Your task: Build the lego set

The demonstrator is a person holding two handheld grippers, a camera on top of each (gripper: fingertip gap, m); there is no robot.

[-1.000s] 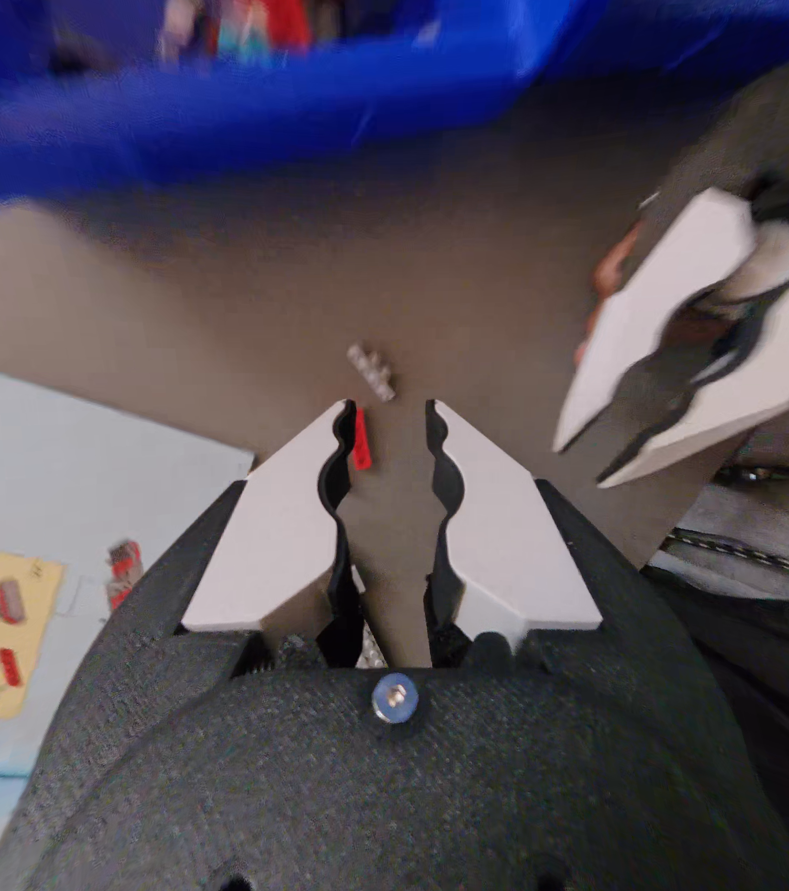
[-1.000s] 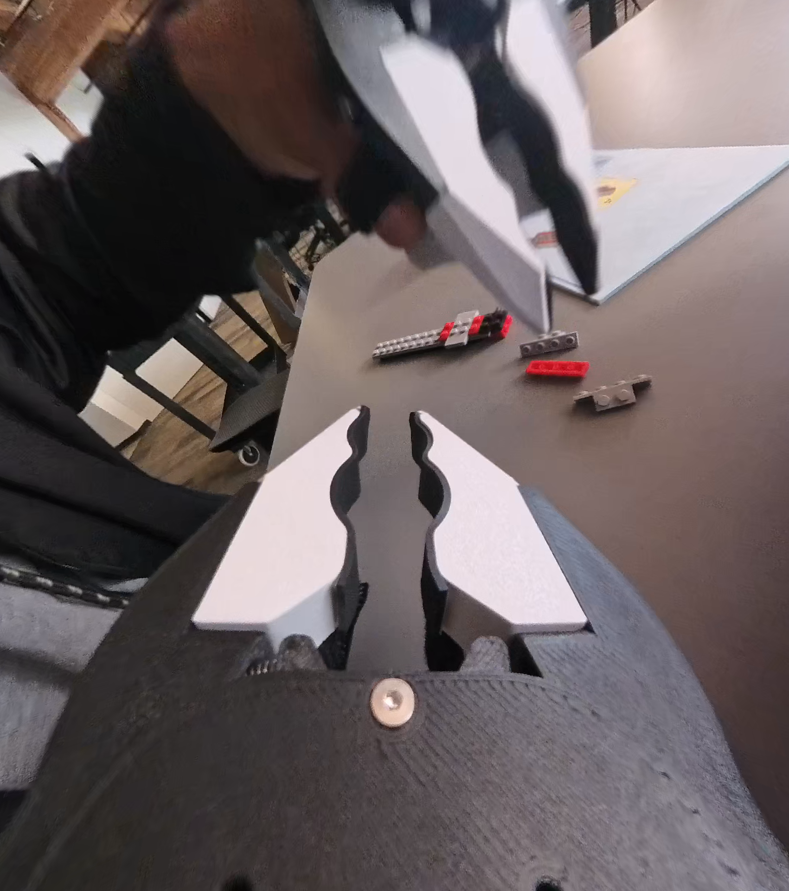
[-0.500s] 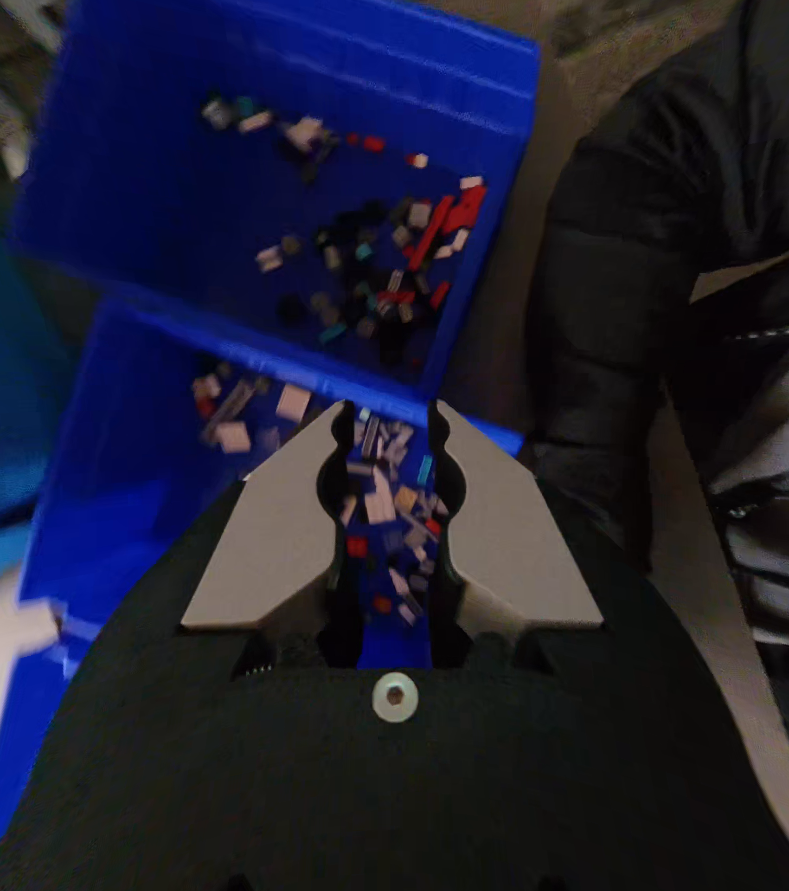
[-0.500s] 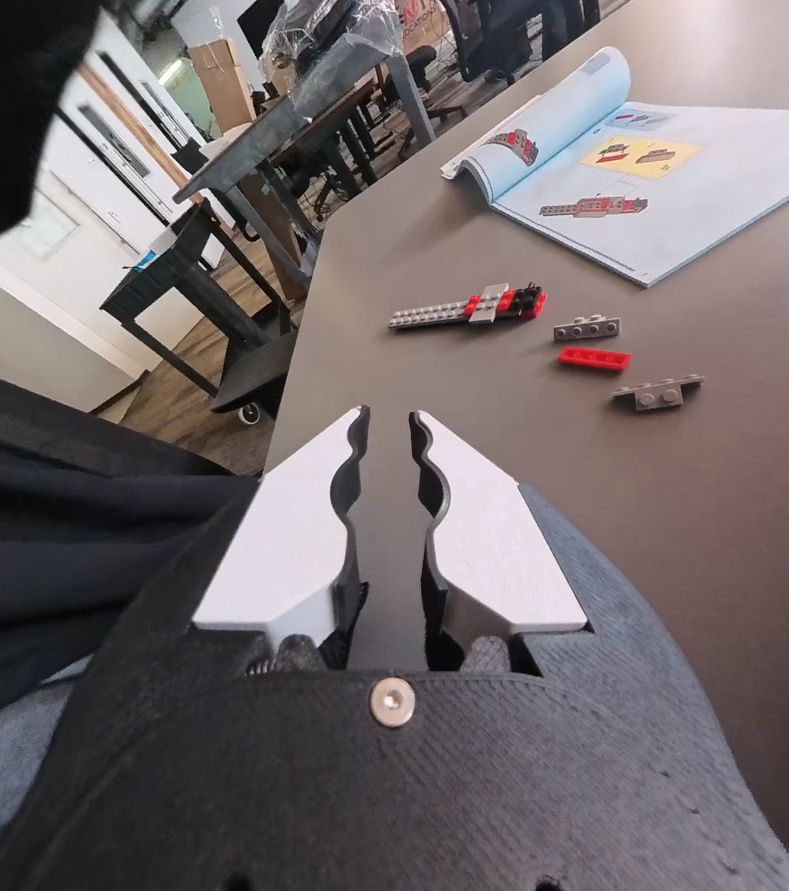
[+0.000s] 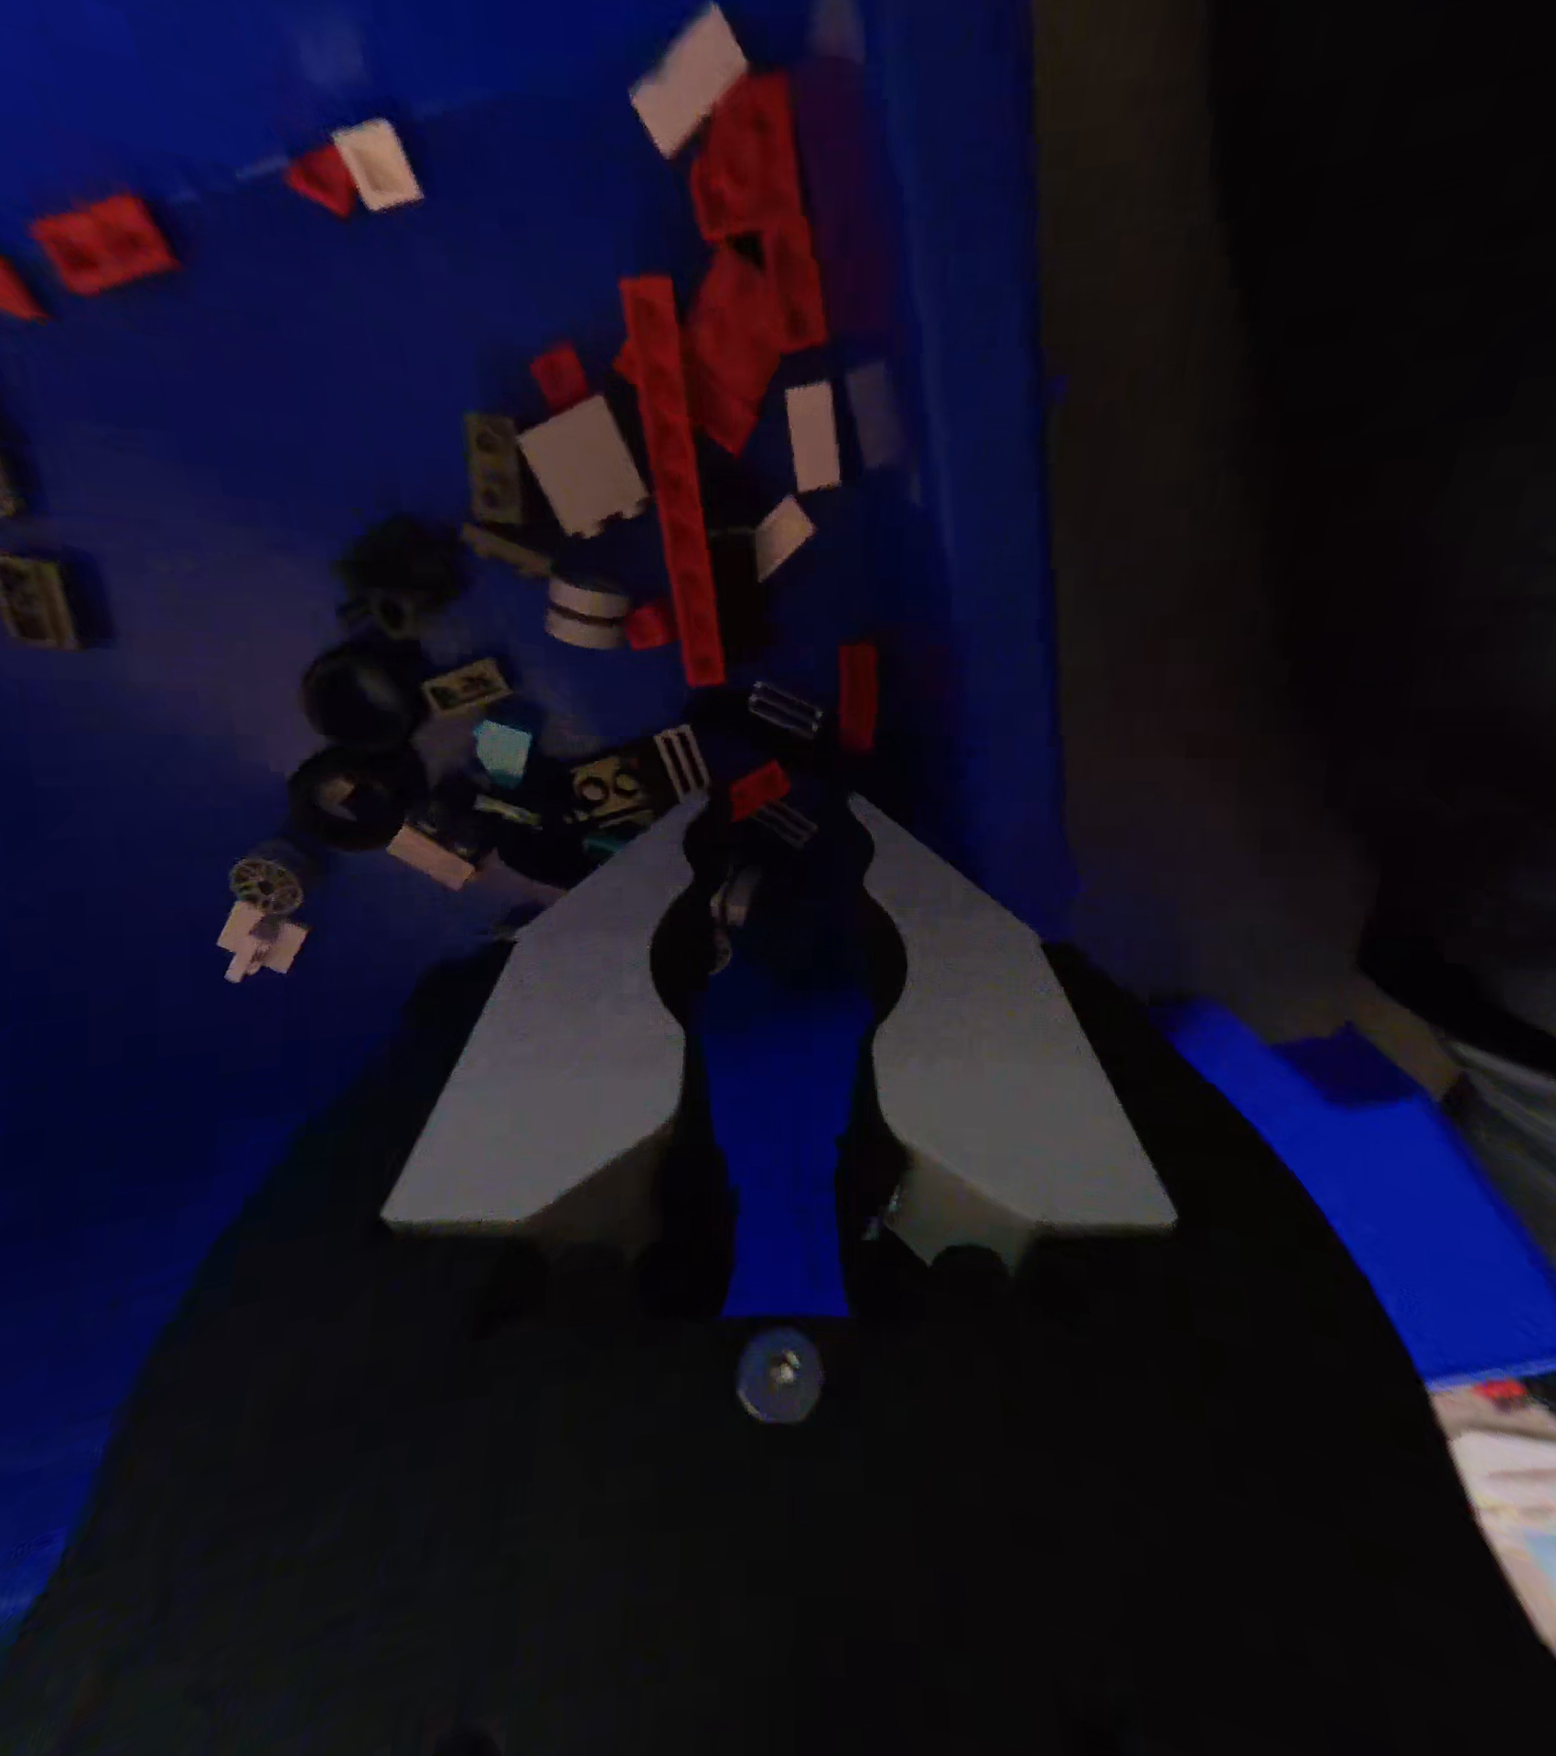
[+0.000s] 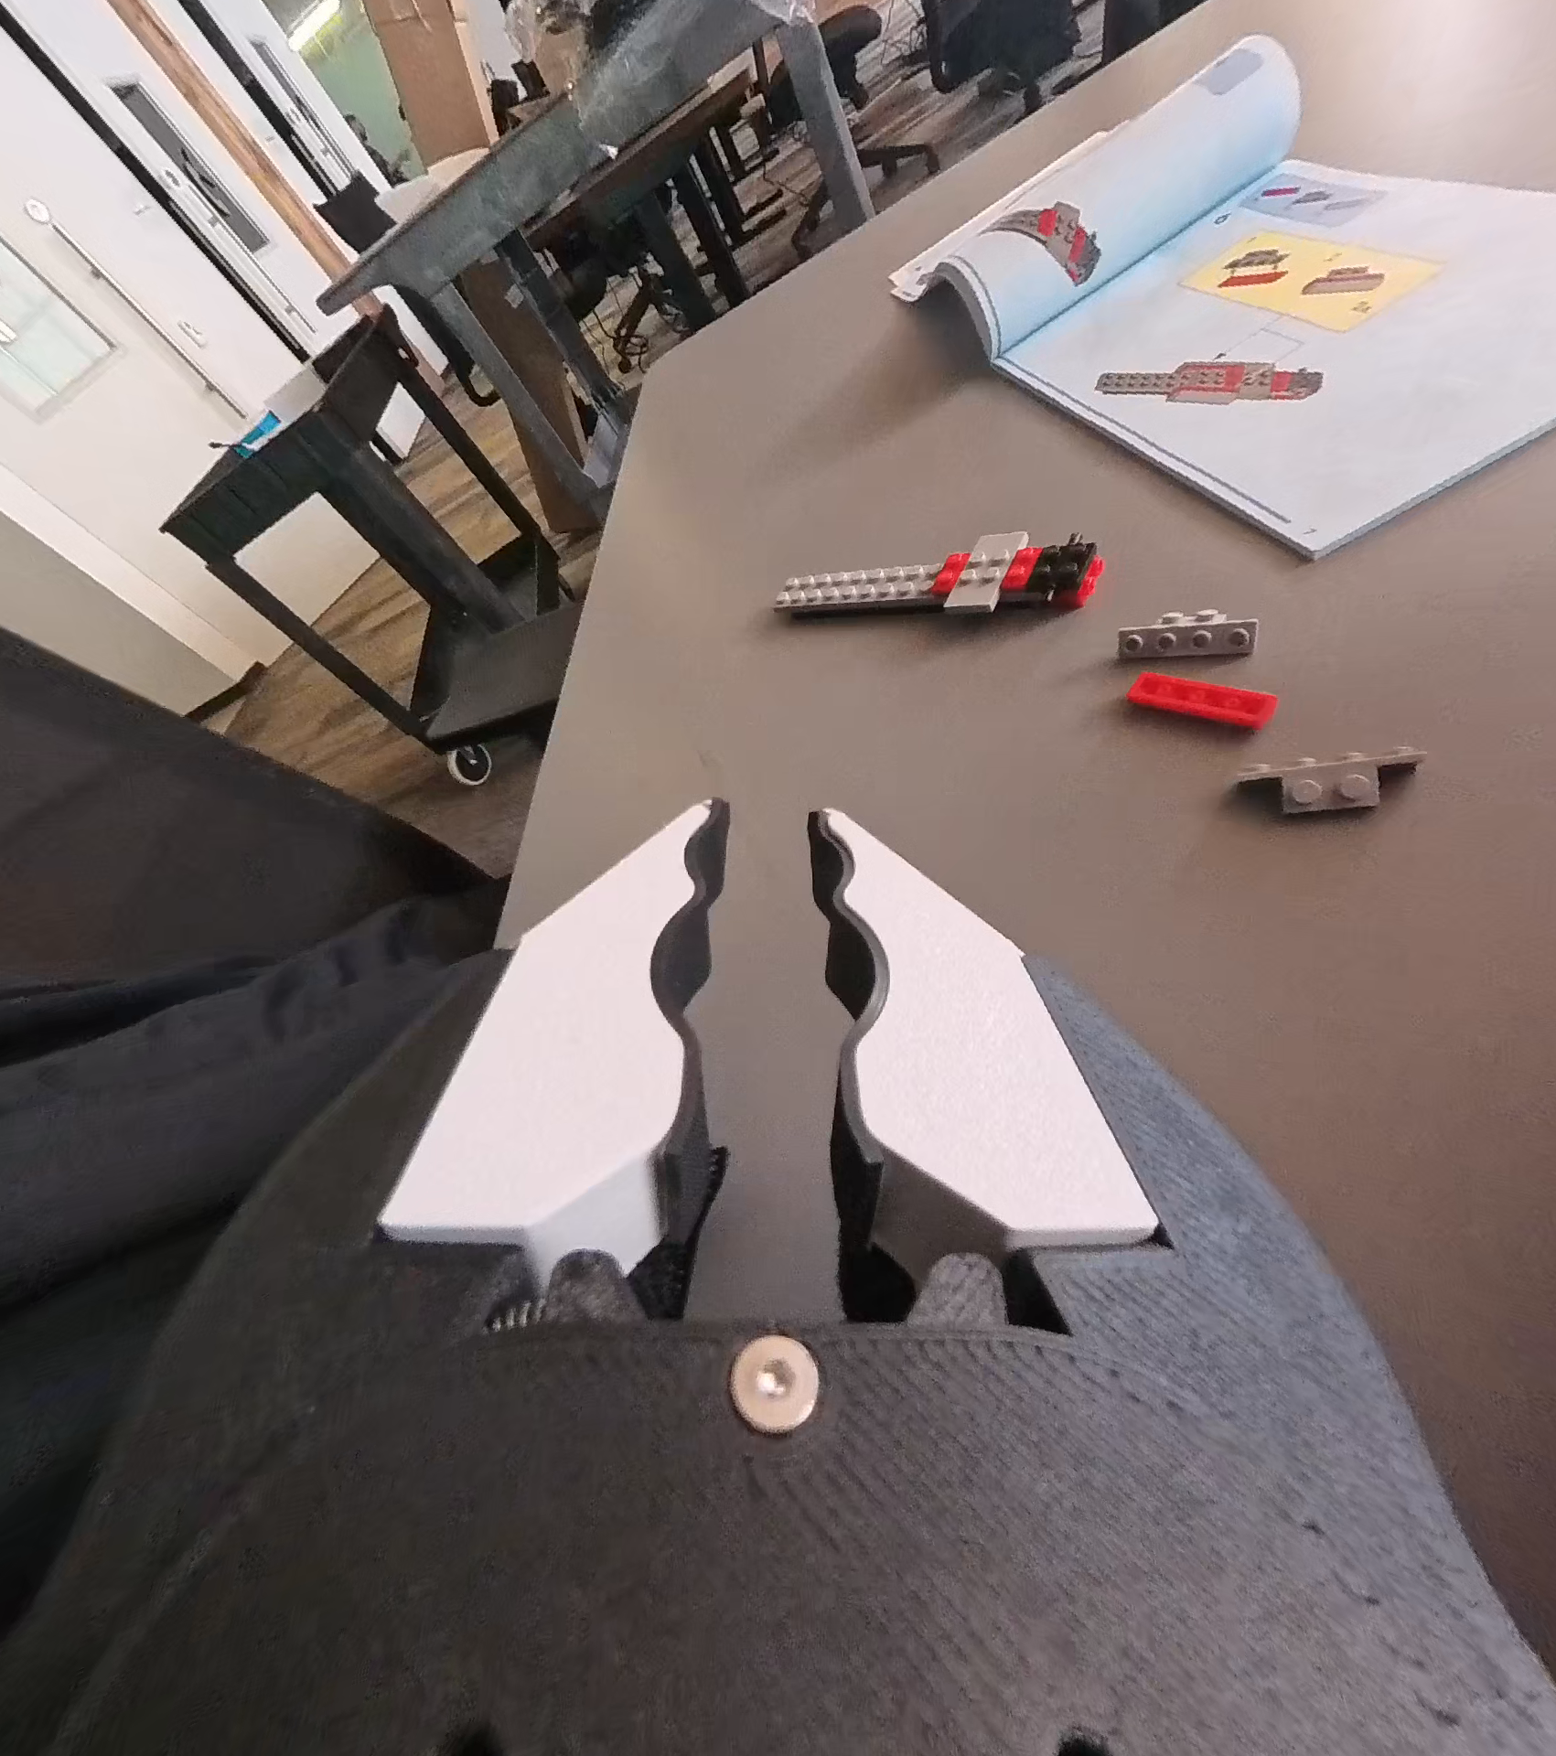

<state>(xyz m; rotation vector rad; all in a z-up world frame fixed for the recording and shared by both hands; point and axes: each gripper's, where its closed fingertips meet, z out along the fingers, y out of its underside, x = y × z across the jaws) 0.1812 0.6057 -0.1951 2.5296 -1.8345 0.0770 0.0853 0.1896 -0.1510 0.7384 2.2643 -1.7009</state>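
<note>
The step looks like part-picking: the left gripper [image 5: 776, 808], fingers apart and empty, hangs inside the blue plastic bin [image 5: 137, 855] over loose bricks, a long red plate [image 5: 681, 494] at 12 o'clock and the bin wall close at 3 o'clock. The right gripper [image 6: 766, 808], also parted and empty, rests over the dark table [image 6: 1325, 1045]; the grey-and-red partial build [image 6: 945, 582] lies at 1 o'clock with open room around it.
</note>
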